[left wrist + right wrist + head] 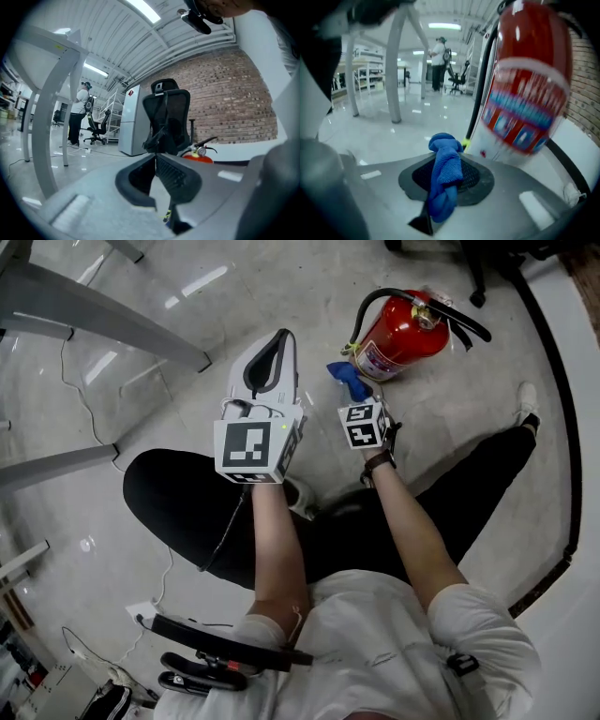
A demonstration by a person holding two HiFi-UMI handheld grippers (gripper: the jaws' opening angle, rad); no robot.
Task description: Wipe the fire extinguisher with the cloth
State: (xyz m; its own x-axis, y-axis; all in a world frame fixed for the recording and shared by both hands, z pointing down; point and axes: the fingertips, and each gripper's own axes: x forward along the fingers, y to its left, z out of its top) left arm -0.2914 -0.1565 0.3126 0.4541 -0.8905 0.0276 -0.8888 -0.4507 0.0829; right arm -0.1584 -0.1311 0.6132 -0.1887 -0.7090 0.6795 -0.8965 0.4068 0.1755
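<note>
So, my right tool [354, 395] is clamped on the blue cloth [446, 173] (it's bunched into a twisted wad between the jaws). The red fire extinguisher [403, 334] lies on its side on the floor [281, 287], just ahead of that tool and slightly to its right. Can't tell if the cloth touches it. My left tool [279, 338] sits off to the left, jaws together, holding nothing.

Glossy fire extinguisher [403, 338], textured woven cloth [444, 176], polished reflective floor [281, 287].
</note>
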